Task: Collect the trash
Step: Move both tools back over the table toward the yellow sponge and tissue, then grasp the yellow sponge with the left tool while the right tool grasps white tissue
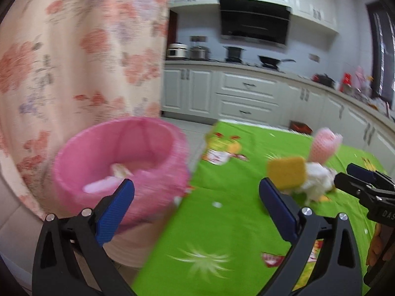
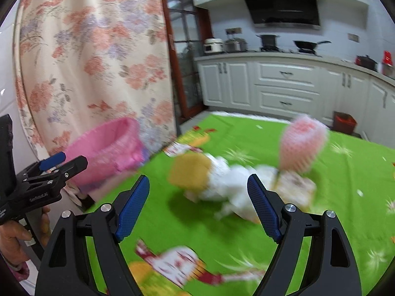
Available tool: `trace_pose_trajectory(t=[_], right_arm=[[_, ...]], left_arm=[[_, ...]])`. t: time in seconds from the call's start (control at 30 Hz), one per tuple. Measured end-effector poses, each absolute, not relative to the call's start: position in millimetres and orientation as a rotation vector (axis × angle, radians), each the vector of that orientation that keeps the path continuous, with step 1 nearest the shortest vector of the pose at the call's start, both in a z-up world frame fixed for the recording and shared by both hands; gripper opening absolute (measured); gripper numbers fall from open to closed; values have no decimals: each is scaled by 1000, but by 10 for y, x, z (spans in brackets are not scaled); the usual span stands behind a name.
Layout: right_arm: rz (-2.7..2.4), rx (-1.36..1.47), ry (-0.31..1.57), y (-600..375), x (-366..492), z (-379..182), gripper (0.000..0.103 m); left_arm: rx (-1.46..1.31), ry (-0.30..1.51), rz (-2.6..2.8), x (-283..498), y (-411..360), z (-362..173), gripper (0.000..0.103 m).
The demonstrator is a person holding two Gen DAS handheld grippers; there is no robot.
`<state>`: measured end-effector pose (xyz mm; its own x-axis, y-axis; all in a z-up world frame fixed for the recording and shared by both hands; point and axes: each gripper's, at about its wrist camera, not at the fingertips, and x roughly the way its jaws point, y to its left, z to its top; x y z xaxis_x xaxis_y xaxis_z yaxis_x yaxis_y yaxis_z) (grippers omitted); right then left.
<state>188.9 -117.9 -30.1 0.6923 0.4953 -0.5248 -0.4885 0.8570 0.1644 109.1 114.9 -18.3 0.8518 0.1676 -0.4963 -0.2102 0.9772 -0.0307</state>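
A pink bin (image 1: 118, 167) stands beside the left edge of the green-clothed table (image 1: 222, 222), with pale scraps lying in it. My left gripper (image 1: 197, 197) is open and holds nothing; its left finger is in front of the bin and its right finger is over the cloth. On the cloth lie a yellow sponge (image 2: 190, 172), crumpled white paper (image 2: 227, 187) and an upright pink foam net (image 2: 301, 143). My right gripper (image 2: 197, 204) hangs open just short of the paper, empty. Both views are blurred. In the right wrist view the left gripper (image 2: 66, 162) is next to the bin (image 2: 108, 150).
A floral curtain (image 1: 74, 61) hangs close behind the bin. White kitchen cabinets (image 2: 284, 86) run along the far wall, and a dark red box (image 2: 344, 122) sits on the floor past the table. A hand (image 2: 14, 236) holds the left gripper's handle.
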Motion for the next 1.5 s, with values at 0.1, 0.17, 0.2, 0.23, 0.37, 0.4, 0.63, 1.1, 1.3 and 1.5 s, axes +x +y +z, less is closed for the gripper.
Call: trace_pose_trajectory(t=[0.1,0.17,0.2,0.23,0.37,0.4,0.63,1.1,1.3,1.5], right_arm=[[496,19,612,-1378,1888,-383,77],[467,21,624,-1477,1893,-427,77],[451,20,631,-1527,1898,-455,77],[439,19,636,-1566,1900,-477,77],[409,29,655,-1688,1912,-557,77],[401,32,660,-1715,1922,-577,77],[345,51,691,-1878,2099,-678,77],[431,-3,707,-1521,2313,-667,77],[475,-17,704,-1255,2480,-637,77],[511,-23,722,-1103,2651,-693,71]], left_arm=[[-63,536,147,1175,843,-271,98],[-48,551,129,1212,717,-318,98],[-42,559,119,1228,652,-345,98],[-34,568,105,1242,579,-375,98],[4,593,75,1274,400,-475,98],[12,602,69,1276,355,-505,98],[35,626,52,1310,231,-599,98],[25,630,104,1474,413,-609,98],[-5,641,139,1453,605,-639,98],[-9,643,137,1482,651,-631,98]])
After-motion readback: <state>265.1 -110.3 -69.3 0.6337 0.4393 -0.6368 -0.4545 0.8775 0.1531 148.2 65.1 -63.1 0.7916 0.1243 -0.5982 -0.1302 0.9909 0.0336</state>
